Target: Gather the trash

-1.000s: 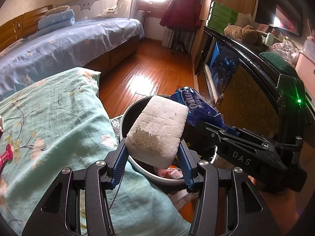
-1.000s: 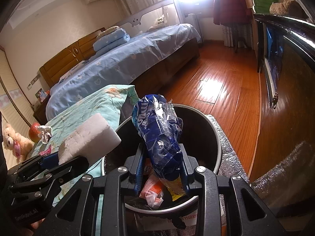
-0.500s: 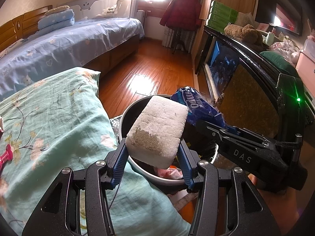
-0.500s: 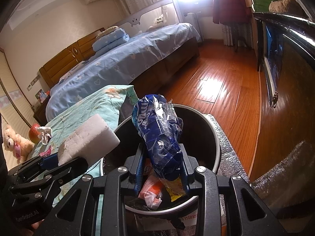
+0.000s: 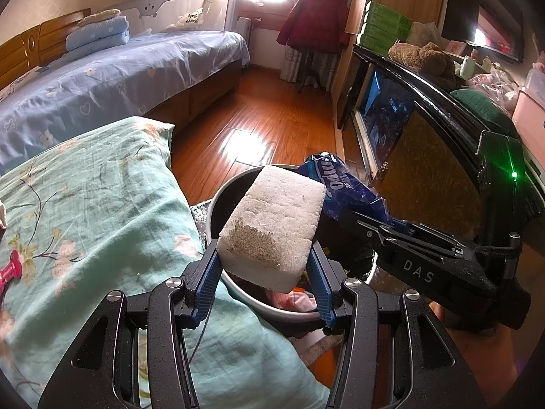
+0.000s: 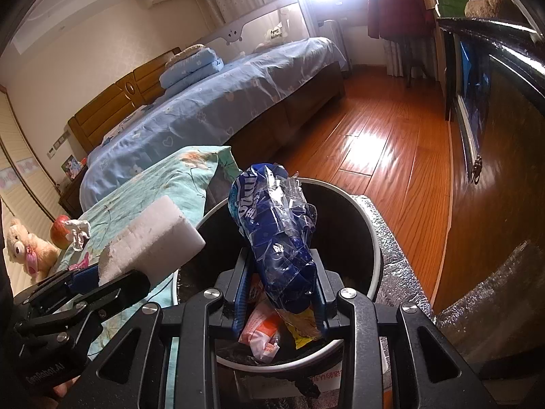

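Left gripper [image 5: 265, 266] clamped on white foam block [image 5: 276, 225], right gripper [image 6: 281, 293] pinching blue snack wrapper [image 6: 276, 235]. Both held over the round trash bin [image 6: 371, 225], near the teal bedding [image 5: 85, 211].

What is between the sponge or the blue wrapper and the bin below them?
Nothing visible. The sponge in the left gripper and the wrapper in the right gripper both hang over the bin, whose open mouth holds only earlier trash.
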Demonstrator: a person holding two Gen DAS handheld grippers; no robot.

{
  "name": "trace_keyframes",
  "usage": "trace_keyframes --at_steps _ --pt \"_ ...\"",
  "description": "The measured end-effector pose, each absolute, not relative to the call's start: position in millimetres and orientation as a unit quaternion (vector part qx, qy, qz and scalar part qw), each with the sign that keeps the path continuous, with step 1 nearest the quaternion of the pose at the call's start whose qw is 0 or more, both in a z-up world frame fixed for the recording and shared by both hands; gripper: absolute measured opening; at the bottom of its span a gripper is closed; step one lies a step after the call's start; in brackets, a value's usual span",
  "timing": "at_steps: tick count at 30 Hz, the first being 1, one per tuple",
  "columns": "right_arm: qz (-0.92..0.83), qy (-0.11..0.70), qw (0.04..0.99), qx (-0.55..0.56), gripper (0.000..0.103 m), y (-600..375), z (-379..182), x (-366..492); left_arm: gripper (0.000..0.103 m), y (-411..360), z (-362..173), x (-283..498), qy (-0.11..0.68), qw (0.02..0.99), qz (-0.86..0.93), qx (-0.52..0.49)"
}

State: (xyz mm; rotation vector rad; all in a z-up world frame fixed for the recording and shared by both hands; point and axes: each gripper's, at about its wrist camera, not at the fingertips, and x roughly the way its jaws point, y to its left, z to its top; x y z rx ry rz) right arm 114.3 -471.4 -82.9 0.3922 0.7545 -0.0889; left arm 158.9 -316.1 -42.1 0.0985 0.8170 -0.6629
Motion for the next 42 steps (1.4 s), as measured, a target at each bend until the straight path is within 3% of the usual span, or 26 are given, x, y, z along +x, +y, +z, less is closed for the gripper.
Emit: trace_keyframes --at_steps 20,27,31,33,38,40,42 --pt "-0.039 0.367 0.909 0.192 0.035 -471 -82 117 0.049 -316 -42 159 0.39 0.863 -0.316 0.049" --pt "-0.036 0.37 0.908 0.194 0.036 -471 -82 117 0.054 -314 -41 160 0.391 0.864 -0.315 0.048" --pt "-0.04 0.369 0.907 0.2 0.045 -473 -82 116 0.058 -305 -40 160 0.39 0.865 -0.313 0.042" --pt "-0.042 0.365 0.908 0.204 0.062 -474 -80 114 0.059 -298 -39 158 0.387 0.868 -0.308 0.04" --pt "-0.041 0.354 0.911 0.208 0.069 -470 -72 107 0.064 -277 -36 148 0.38 0.877 -0.292 0.031" --pt "-0.037 0.349 0.913 0.209 0.074 -466 -68 104 0.072 -266 -33 142 0.372 0.884 -0.281 0.026" --pt "-0.034 0.341 0.915 0.213 0.083 -461 -62 100 0.073 -253 -29 135 0.364 0.891 -0.27 0.018"
